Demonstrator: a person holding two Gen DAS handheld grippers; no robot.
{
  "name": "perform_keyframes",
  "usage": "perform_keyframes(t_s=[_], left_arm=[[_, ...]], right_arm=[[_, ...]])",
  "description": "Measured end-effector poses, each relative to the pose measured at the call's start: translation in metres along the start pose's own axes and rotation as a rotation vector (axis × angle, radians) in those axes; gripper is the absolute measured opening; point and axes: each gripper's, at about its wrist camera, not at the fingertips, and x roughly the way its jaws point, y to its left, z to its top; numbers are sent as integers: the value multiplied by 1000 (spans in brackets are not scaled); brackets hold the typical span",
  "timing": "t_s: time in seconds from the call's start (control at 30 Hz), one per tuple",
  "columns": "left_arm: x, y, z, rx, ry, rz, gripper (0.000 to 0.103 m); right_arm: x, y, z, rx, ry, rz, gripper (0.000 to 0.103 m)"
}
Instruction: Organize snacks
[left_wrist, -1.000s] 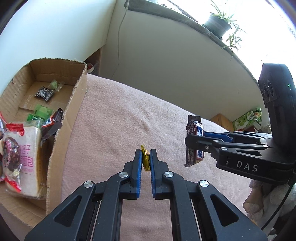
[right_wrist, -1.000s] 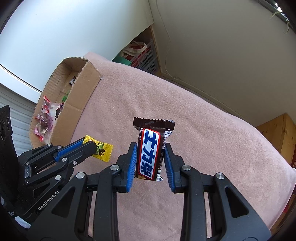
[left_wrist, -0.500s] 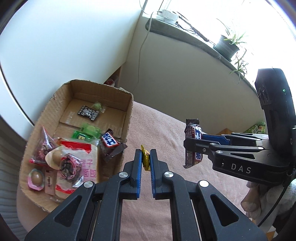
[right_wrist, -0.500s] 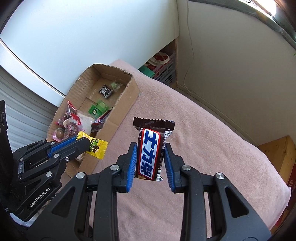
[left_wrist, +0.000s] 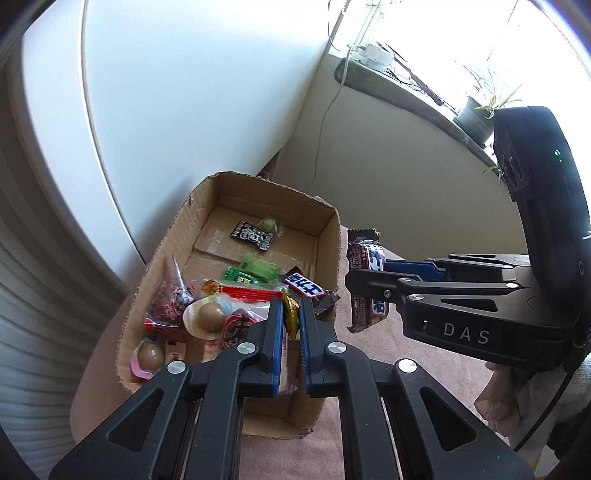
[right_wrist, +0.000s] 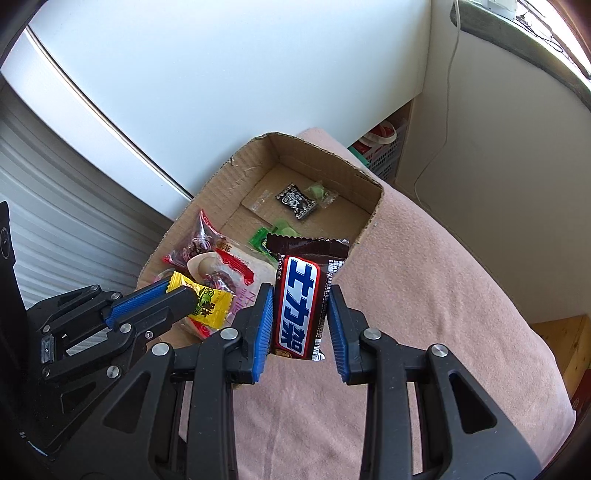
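Pink blanket (right_wrist: 424, 295) covers the surface; cardboard box (right_wrist: 369, 192) sits at its far-left corner, against a white wall panel (left_wrist: 184, 110).

Nearest, L gripper (left_wrist: 291, 317): jaws nearly together, pinching a small yellow candy wrapper (left_wrist: 291, 314) edge-on between blue pads. Seen from R cam, same yellow candy (right_wrist: 210, 306) sticks out past the fingertips, over the near end of the box.

R gripper (right_wrist: 300, 314): jaws part open, clamped on an upright brown/blue chocolate bar (right_wrist: 299, 299), crimped end up. From L cam the bar (left_wrist: 365, 280) hangs just beside the box's right wall, over blanket, not over the box interior.

Box contents, near to far: egg-type snacks in clear/pink packs (left_wrist: 147, 358), red-trimmed bread pack (left_wrist: 243, 295), dark red pouch (left_wrist: 170, 299), a second choc bar (left_wrist: 304, 288) against right wall, green packets (left_wrist: 255, 271), black patterned packet (left_wrist: 253, 234), pale green candy (left_wrist: 269, 225) near far wall. Far end of the floor mostly bare cardboard.

Beyond: windowsill w/ potted plant (left_wrist: 476, 110), white cable (left_wrist: 325, 122) down the wall.
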Motion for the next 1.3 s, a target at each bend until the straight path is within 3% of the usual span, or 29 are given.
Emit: perform_keyframes(t_s=[0.33,0.4,0.87,0.9,0.93,1.0,1.13,1.3], left_arm=[[-7,20,2,-21,-1,25,8],[-7,22,2,-28,0,28,15],[-19,24,-1,-30,-17,40,15],[-21,23,-1,-28,-19,43,15],[-23,22,-2,-24,-20,45,17],[-28,20,-3,-14,-28,52,31],[-40,14,-8,3,-41,57,32],[-53,4,-17,22,-43,92,51]], right_arm=[[14,27,16,-24,16,27,30],[15,29,17,-24,11,16,30],[0,30,15,-18,-3,-11,32],[-2,30,13,-18,-6,-15,35],[-6,29,12,-17,-11,-19,48],[-15,28,10,-11,-38,-32,66],[-32,25,3,3,-77,-40,68],[-52,26,-15,8,-109,-64,68]])
